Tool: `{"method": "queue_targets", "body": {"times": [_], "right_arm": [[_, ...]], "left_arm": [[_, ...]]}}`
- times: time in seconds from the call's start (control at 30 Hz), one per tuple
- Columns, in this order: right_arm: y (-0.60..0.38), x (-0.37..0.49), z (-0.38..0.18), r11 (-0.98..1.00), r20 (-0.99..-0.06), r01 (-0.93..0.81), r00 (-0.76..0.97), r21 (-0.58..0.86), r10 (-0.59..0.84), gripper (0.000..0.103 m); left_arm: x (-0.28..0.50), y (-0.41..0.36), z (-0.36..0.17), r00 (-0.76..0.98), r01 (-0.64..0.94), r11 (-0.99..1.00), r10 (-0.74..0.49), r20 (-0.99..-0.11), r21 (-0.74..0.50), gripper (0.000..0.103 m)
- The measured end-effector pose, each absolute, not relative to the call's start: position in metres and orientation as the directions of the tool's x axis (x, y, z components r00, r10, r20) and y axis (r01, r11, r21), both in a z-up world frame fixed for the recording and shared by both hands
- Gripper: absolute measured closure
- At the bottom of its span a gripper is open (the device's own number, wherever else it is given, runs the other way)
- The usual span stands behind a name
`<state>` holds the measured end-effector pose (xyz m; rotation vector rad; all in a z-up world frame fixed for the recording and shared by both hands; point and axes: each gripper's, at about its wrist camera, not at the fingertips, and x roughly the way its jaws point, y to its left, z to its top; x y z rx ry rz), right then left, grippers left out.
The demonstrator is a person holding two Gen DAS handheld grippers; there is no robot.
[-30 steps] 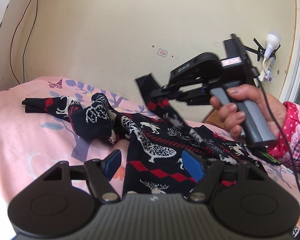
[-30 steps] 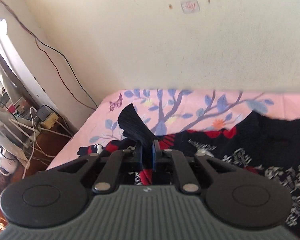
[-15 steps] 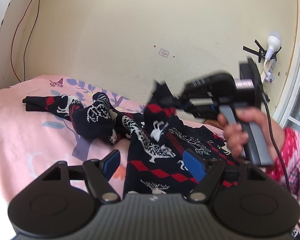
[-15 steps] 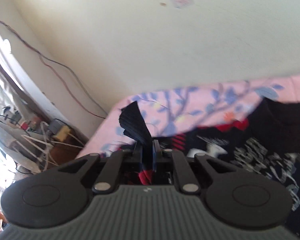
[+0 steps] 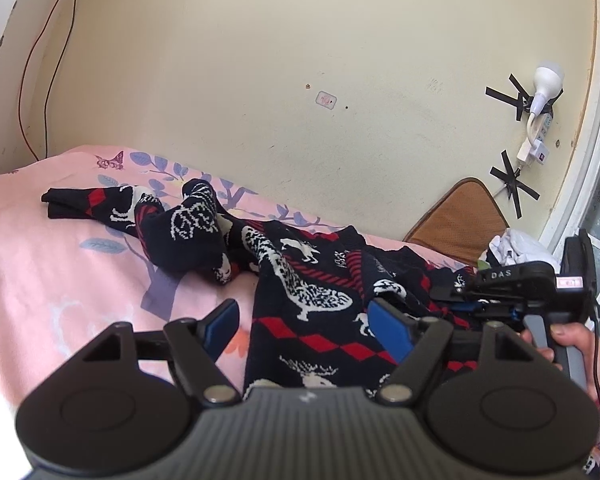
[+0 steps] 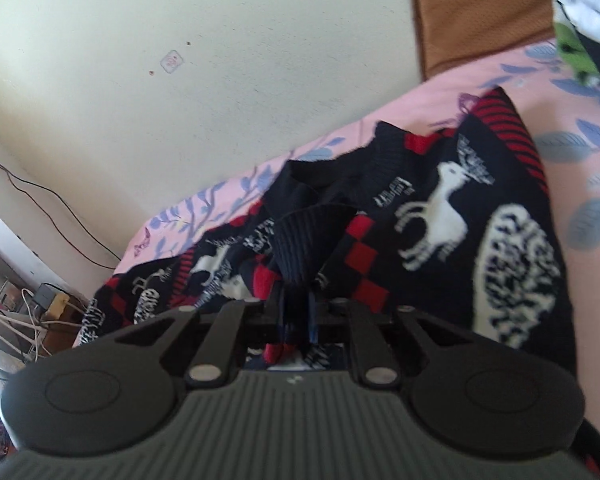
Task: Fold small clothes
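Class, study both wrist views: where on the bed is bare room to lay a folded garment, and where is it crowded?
Free: the pink sheet left of the dark patterned sweater, in front of its sleeve. Crowded: the right side, where the right gripper pinches the sweater, and the far corner with the brown cushion and white clothes.

Dark navy knit sweater [image 5: 312,300] with white reindeer and red diamond pattern, lying crumpled on the pink floral bed [image 5: 60,272], one sleeve stretched away, ribbed edge [image 6: 308,240] lifted and bunched
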<state>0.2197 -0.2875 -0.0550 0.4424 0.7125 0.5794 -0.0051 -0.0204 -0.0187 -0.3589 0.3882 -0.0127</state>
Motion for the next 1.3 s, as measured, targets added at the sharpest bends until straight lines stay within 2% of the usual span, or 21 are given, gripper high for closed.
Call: {"method": "queue_targets", "body": {"times": [0.07,0.13,0.57,0.67,0.73,0.97,1.03,1.07,1.1,1.17,1.3], "right_arm": [[-0.299,0.221,-0.058,0.732,-0.461,-0.323,0.609,0.600,0.646,0.077],[-0.308,0.221,-0.056,0.715,-0.437,-0.312,0.619,0.626,0.652,0.062],[-0.340,0.218,-0.052,0.651,-0.379,-0.277,0.628,0.707,0.679,0.056],[-0.349,0.213,-0.050,0.654,-0.365,-0.265,0.655,0.709,0.661,0.046],[-0.354,0.212,-0.048,0.658,-0.357,-0.271,0.666,0.703,0.655,0.045],[-0.349,0.224,-0.052,0.723,-0.441,-0.255,0.649,0.642,0.620,0.045],[-0.335,0.220,-0.052,0.762,-0.462,-0.282,0.656,0.583,0.597,0.049],[-0.325,0.218,-0.050,0.786,-0.475,-0.311,0.659,0.535,0.584,0.056],[-0.320,0.218,-0.050,0.801,-0.492,-0.346,0.650,0.488,0.580,0.089],[-0.315,0.216,-0.047,0.822,-0.501,-0.361,0.662,0.440,0.558,0.092],[-0.323,0.209,-0.021,0.896,-0.418,-0.344,0.796,0.282,0.437,0.092]], "left_arm": [[-0.005,-0.021,-0.019,0.925,-0.060,0.938,-0.077,-0.371,-0.343,0.030],[-0.005,-0.021,-0.019,0.925,-0.062,0.938,-0.074,-0.373,-0.341,0.029],[-0.003,-0.021,-0.019,0.921,-0.070,0.938,-0.071,-0.383,-0.341,0.027],[-0.003,-0.021,-0.019,0.920,-0.068,0.937,-0.074,-0.385,-0.342,0.027],[-0.003,-0.021,-0.019,0.919,-0.067,0.937,-0.076,-0.387,-0.343,0.027],[0.000,-0.021,-0.019,0.914,-0.076,0.936,-0.071,-0.399,-0.342,0.027],[0.000,-0.021,-0.020,0.913,-0.080,0.937,-0.068,-0.402,-0.341,0.027],[0.001,-0.021,-0.020,0.912,-0.082,0.937,-0.067,-0.404,-0.340,0.027],[0.001,-0.021,-0.020,0.912,-0.083,0.938,-0.065,-0.405,-0.338,0.027],[0.001,-0.022,-0.020,0.911,-0.087,0.940,-0.060,-0.409,-0.330,0.027],[0.002,-0.026,-0.019,0.910,-0.096,0.947,-0.042,-0.412,-0.307,0.027]]}}
